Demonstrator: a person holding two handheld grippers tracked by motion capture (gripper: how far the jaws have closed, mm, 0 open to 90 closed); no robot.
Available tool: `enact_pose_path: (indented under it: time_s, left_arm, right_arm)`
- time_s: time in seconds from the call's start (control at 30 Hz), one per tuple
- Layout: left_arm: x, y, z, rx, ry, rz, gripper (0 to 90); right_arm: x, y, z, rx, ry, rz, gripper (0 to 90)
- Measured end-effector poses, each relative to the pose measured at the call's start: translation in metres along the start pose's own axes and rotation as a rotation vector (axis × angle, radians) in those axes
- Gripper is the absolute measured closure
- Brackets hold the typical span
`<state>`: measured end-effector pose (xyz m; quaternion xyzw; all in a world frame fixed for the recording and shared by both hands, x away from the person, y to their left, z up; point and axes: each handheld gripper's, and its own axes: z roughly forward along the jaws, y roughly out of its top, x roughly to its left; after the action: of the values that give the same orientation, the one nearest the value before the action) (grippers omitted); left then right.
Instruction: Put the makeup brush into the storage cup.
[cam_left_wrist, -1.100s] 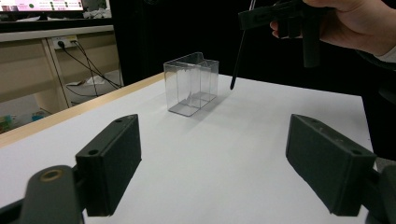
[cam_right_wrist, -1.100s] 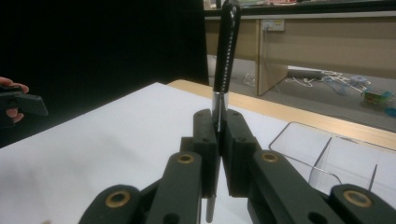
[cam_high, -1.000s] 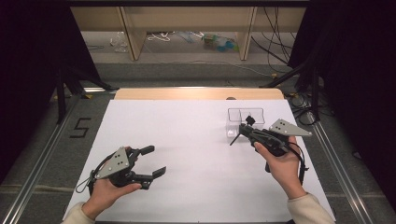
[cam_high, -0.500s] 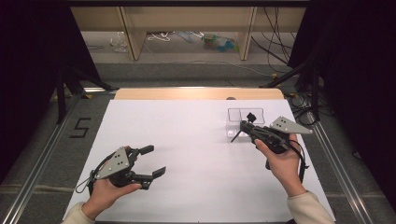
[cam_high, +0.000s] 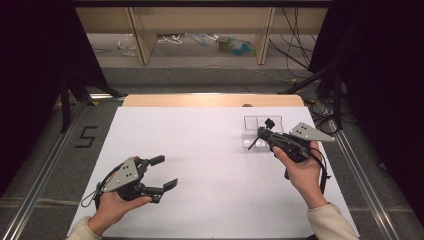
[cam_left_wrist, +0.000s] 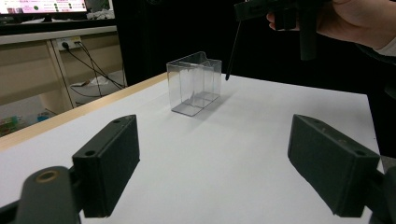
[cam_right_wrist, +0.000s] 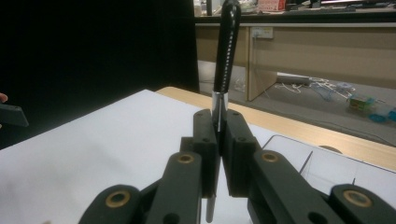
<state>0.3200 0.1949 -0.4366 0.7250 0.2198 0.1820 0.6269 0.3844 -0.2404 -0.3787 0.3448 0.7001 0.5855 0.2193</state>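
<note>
From above, my right gripper pinches a thin pen at the clear box; its tip is hard to see. My left gripper gapes empty. The right gripper view crops the pen's lower end.

Left gripper, jaws spread wide above the white table; beyond, clear divided box; right gripper holds black pen.

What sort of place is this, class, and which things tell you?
Probably a lab or workshop recording bench: a white-covered table between dark curtains, loose cables on the floor, and a floor marker "5".
</note>
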Motion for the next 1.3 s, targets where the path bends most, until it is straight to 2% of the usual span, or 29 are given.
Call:
enact_pose_path:
  time_s: [0.1, 0.7, 1.03, 1.23, 1.3]
  left_arm:
    - [0.0001, 0.0002, -0.0001, 0.0, 0.002, 0.001, 16.7]
    - [0.0001, -0.0002, 0.0005, 0.003, 0.002, 0.003, 16.6]
    - [0.0, -0.0004, 0.001, 0.004, 0.0, 0.001, 16.7]
    - [-0.0001, -0.0004, 0.0012, 0.005, 0.001, 0.001, 16.7]
    - [-0.0001, -0.0004, 0.0012, 0.005, 0.001, 0.001, 16.7]
  right_arm:
    - [-0.0003, 0.0012, -0.0002, 0.014, 0.0, 0.004, 85.6]
    - [-0.0037, 0.0055, 0.003, 0.007, -0.016, -0.006, 85.6]
    - [-0.0055, 0.0066, 0.0049, -0.014, -0.027, -0.001, 85.5]
    - [-0.0074, 0.0085, 0.0052, -0.005, -0.031, -0.011, 85.6]
    - [-0.0074, 0.0088, 0.0066, -0.019, -0.034, -0.01, 85.6]
